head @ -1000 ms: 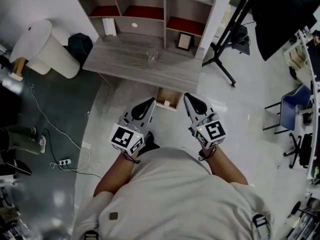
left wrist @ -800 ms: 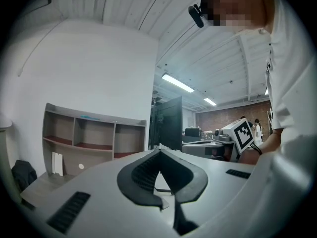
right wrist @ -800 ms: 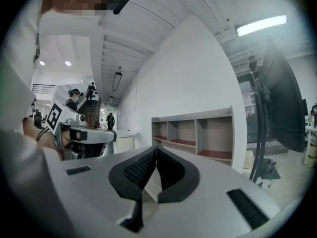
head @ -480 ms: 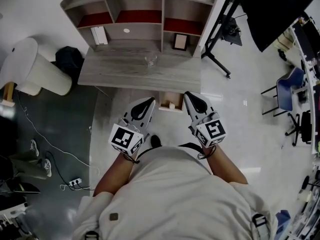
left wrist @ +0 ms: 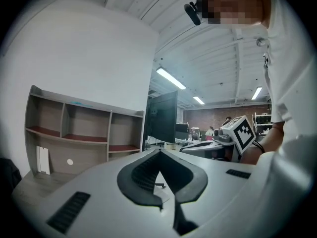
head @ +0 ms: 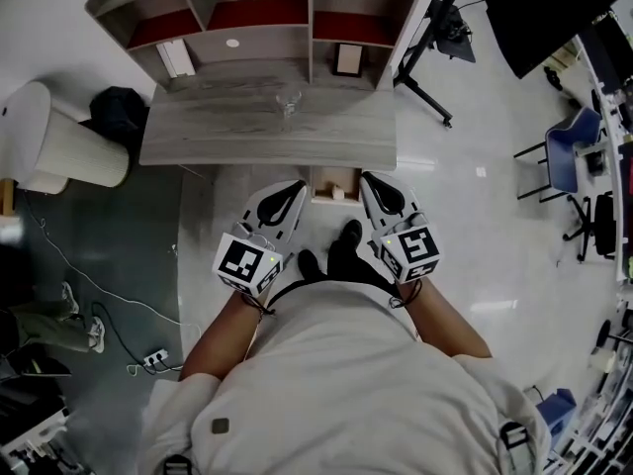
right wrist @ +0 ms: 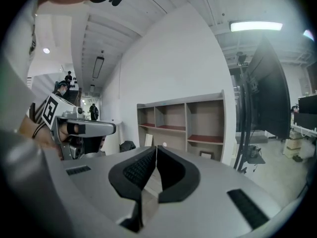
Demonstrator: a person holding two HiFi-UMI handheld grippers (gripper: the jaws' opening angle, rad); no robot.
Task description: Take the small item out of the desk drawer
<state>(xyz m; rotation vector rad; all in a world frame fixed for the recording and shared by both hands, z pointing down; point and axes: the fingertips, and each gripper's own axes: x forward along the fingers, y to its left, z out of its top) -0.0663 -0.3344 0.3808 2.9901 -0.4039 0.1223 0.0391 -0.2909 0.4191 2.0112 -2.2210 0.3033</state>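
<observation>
Grey wooden tabletop [head: 227,137], shelf unit [head: 257,8] along its back. Drawer [head: 323,178] pulled open at front edge, right of middle. Left tongs [head: 295,188] and right tongs [head: 368,180] flank the drawer, both with jaws together, nothing between. Small pale item [head: 338,193] lies inside the drawer, near its front.
</observation>
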